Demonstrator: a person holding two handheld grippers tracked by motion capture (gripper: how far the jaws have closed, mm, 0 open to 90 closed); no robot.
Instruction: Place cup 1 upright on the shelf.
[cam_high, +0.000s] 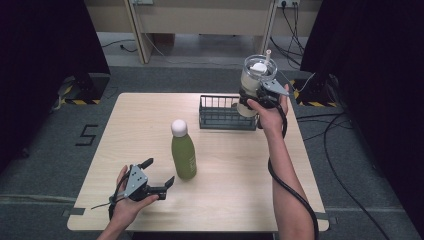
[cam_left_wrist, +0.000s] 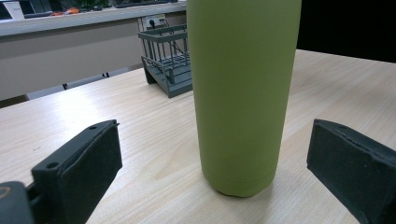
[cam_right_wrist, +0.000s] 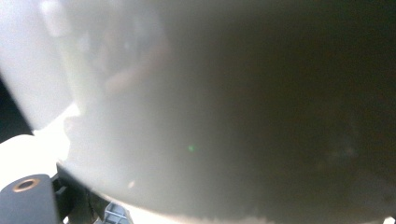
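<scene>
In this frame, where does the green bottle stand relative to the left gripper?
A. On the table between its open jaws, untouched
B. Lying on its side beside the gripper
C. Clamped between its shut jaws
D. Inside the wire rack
A. In the left gripper view the green bottle stands upright on the table with a gap to each jaw of the left gripper; the wire rack sits farther back.

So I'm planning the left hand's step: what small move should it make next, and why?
Probably ease the left gripper forward so its open fingers straddle the tall green metal bottle, then close. The bottle stands upright on the pale wooden table, centred ahead between the fingers and not yet touched. The right gripper seems busy holding a clear plastic tumbler.
</scene>
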